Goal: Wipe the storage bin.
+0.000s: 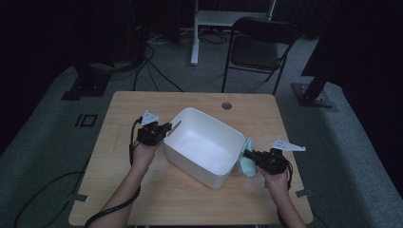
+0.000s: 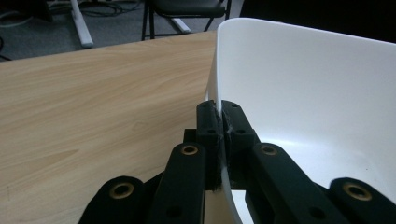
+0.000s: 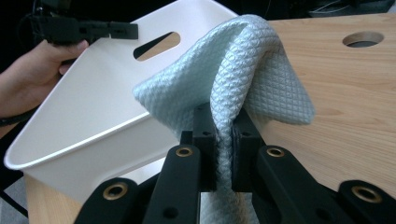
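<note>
In the high view, the pale blue waffle-textured cloth (image 1: 246,164) is largely hidden behind the right gripper (image 1: 250,155), whose fingers grasp a fold of it just beside the white plastic tub (image 1: 204,145). The tub interior holds nothing and stands on the wooden worktop (image 1: 119,142). The left gripper (image 1: 164,129) fingers clench the tub rim.

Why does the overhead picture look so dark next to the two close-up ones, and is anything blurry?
High view: dim room, black surroundings, only the table and white bin catch light, and detail is soft. Left gripper view: brighter, with the bin wall glaring and the nearest jaws soft. Right gripper view: the pale blue cloth is sharp, its weave clear.
</note>
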`<state>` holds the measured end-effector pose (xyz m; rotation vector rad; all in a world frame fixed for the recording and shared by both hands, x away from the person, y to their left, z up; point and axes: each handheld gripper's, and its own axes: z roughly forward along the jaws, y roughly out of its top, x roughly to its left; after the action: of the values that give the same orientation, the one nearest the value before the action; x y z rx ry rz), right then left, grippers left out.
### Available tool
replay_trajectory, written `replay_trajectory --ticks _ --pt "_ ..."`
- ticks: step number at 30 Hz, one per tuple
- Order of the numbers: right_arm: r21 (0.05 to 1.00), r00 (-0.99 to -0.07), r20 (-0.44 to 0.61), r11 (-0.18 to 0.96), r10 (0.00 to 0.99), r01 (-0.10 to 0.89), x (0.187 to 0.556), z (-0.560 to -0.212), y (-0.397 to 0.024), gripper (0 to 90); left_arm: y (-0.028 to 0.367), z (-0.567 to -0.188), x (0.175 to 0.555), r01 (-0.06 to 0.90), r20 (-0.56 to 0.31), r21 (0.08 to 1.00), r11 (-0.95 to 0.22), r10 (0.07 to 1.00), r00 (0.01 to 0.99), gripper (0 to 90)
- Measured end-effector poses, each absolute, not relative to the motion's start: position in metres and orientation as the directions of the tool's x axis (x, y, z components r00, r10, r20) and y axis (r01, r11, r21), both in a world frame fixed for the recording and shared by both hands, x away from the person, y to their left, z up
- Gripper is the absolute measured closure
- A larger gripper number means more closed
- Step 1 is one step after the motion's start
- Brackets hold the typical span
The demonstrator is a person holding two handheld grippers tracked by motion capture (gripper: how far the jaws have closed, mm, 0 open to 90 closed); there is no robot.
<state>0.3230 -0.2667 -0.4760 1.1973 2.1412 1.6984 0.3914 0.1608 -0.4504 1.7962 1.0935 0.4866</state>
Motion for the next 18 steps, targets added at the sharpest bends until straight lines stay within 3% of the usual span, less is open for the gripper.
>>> replay_trajectory --ticks 10,18 --pt "0.857 -0.636 0.333 0.058 0.696 0.512 0.331 -0.49 -0.266 83.8 0.159 -0.451 0.391 0.469 -0.124 0.869 -0.157 0.848 0.515 87.4" --pt "0.886 -0.664 0.325 0.029 0.673 0.463 0.325 -0.474 -0.267 83.7 0.157 -0.45 0.391 0.47 -0.109 0.866 -0.172 0.852 0.513 87.6"
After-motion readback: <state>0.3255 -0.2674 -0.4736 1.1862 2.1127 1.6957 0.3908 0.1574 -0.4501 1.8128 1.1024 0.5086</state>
